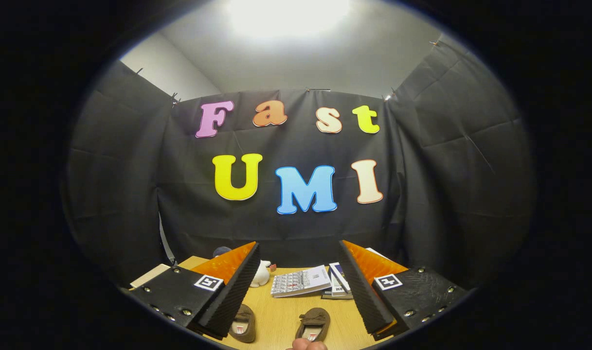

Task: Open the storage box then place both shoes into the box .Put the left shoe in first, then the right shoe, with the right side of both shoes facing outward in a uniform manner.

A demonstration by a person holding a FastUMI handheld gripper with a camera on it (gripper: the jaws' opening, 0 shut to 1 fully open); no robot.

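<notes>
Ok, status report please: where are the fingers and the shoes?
Gripper open, fingers wide, holding nothing. Two brown shoes on the wooden table, low between the fingers. Books and a white toy beyond.

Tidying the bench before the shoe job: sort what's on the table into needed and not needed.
Needed:
left-hand brown shoe, by one finger
right-hand brown shoe, between the open gripper's fingers

Not needed:
calculator
booklets
white toy

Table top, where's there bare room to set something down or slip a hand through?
Bare wood lies between the two brown shoes and runs up to the calculator. The far side is crowded: white plush toy, calculator and stacked booklets. The gripper is open, its fingers flanking that lane.
</notes>
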